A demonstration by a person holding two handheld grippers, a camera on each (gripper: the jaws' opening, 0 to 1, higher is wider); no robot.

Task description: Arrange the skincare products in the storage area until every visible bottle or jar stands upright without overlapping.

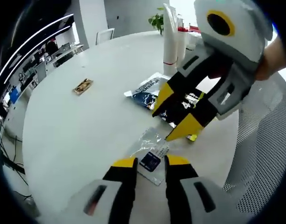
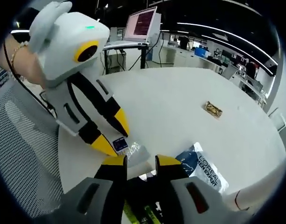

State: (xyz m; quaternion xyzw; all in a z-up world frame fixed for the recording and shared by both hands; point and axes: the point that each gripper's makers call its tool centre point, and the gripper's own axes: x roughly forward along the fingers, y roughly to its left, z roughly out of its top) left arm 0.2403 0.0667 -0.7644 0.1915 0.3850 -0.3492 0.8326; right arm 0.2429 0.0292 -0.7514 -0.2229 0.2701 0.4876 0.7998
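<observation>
A clear sachet with a dark blue label (image 1: pixel 150 161) lies flat on the white table (image 1: pixel 87 126). My left gripper (image 1: pixel 151 162) stands open over it, one yellow tip on each side. In the right gripper view the left gripper (image 2: pixel 112 134) comes in from the left with the sachet (image 2: pixel 120 144) at its tips. My right gripper (image 2: pixel 141 161) is shut on a dark packet with yellow-green marks (image 2: pixel 142 205). In the left gripper view the right gripper (image 1: pixel 175 113) hangs over a blue and white L'Oreal packet (image 1: pixel 147 91), also seen as the L'Oreal packet (image 2: pixel 203 171).
Tall white tubes (image 1: pixel 171 39) stand at the table's far side by a plant (image 1: pixel 157 21). A small brown packet (image 1: pixel 82 86) lies apart on the table, seen again as the brown packet (image 2: pixel 212 109). A mesh chair (image 1: pixel 260 154) is beside the table. Desks and a monitor (image 2: pixel 142 23) stand behind.
</observation>
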